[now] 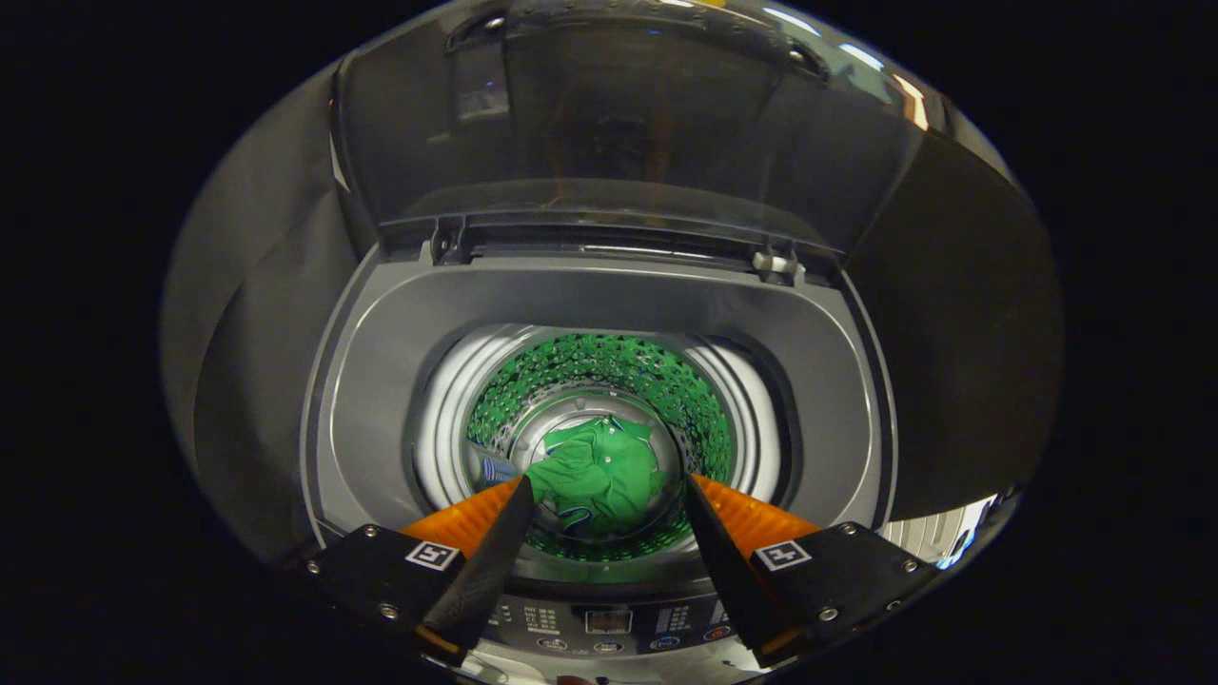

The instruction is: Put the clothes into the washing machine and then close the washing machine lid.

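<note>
Dark booth walls surround a top-loading washing machine (609, 304) whose lid (628, 124) stands raised beyond the tool (604, 490), its fingers spread apart and empty above the drum, where green clothes (595, 471) lie at the bottom, straight below.

The green shirt (598, 476) at the bottom of the drum (699, 419) is partly covered at 4 and 8 o'clock by the orange fingers (466, 518), so its lower edges cannot be made out. A small blue-and-white item (495, 468) at the shirt's 9 o'clock is mostly tucked behind the left finger, too little showing to name. The control panel (609, 623) at 6 o'clock is tiny and half masked. The raised lid (628, 124) is cut off at 12 o'clock.
</note>
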The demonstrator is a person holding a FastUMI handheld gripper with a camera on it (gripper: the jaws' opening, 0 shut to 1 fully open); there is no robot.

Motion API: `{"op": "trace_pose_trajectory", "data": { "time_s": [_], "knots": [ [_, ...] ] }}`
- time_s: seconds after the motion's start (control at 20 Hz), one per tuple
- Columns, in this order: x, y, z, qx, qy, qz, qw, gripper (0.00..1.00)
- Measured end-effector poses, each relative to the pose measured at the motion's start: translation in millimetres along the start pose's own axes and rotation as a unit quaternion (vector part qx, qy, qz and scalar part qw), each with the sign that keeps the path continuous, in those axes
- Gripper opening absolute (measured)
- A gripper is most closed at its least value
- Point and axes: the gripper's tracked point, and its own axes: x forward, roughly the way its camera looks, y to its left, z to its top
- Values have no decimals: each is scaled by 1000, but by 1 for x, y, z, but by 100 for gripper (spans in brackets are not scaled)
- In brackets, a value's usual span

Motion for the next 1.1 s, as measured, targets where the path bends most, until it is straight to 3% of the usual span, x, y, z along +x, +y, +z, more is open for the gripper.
{"op": "trace_pose_trajectory", "data": {
  "time_s": [0.45,0.85,1.1],
  "knots": [
    [-78,-11,91,16,-86,-6,996,97],
    [-154,-30,197,36,-175,-27,984,97],
    [-174,-43,253,34,-208,-46,976,97]
  ]
}}
